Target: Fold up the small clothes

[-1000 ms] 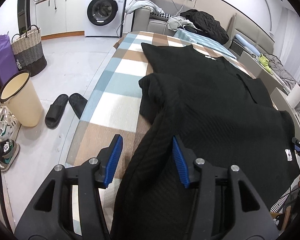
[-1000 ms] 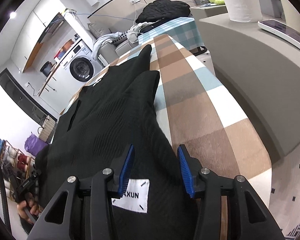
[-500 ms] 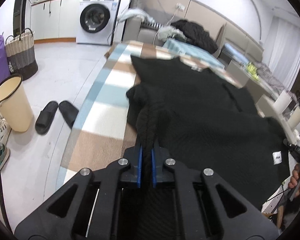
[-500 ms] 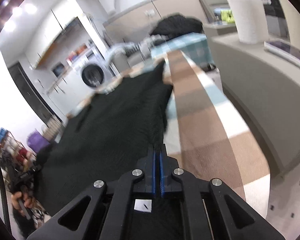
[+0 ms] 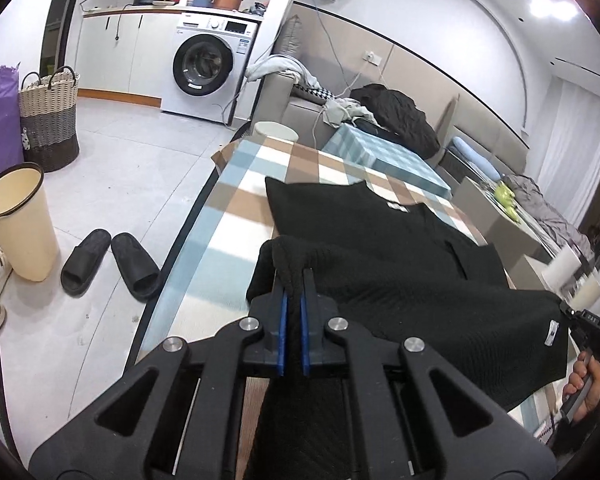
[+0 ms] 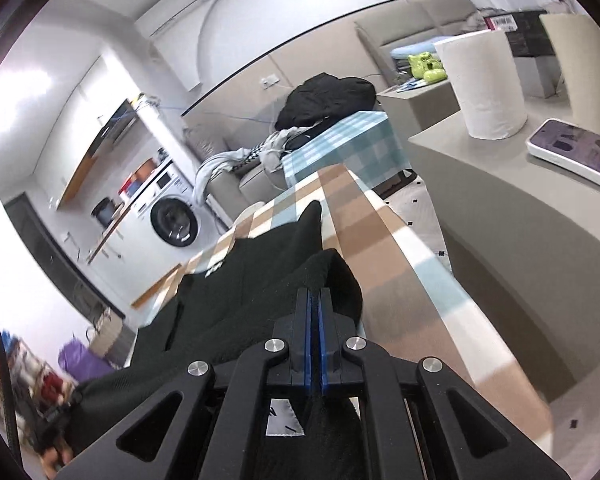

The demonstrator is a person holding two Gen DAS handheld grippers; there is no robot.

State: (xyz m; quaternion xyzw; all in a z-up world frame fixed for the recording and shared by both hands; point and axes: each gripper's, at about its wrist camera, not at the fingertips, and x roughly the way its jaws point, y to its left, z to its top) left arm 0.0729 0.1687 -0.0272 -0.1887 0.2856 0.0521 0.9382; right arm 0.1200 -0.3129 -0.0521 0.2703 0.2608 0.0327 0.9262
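Observation:
A black knit garment (image 5: 400, 264) lies on the checked table (image 5: 236, 200), its collar end flat at the far side. My left gripper (image 5: 293, 280) is shut on the garment's near left hem and holds it raised off the table. My right gripper (image 6: 314, 296) is shut on the near right hem of the same garment (image 6: 236, 304), also raised. The near edge hangs stretched between the two grippers. A white label (image 6: 282, 420) shows under the right gripper.
Left of the table on the floor stand a cream bin (image 5: 18, 220), black slippers (image 5: 108, 264) and a woven basket (image 5: 50, 120). A washing machine (image 5: 208, 68) and a sofa with clothes (image 5: 392, 116) are behind. A grey counter (image 6: 540, 216) with a paper roll (image 6: 486, 84) stands right.
Both grippers have shut on the garment's near hem corners and lifted them up off the table; the fabric now hangs taut between them.

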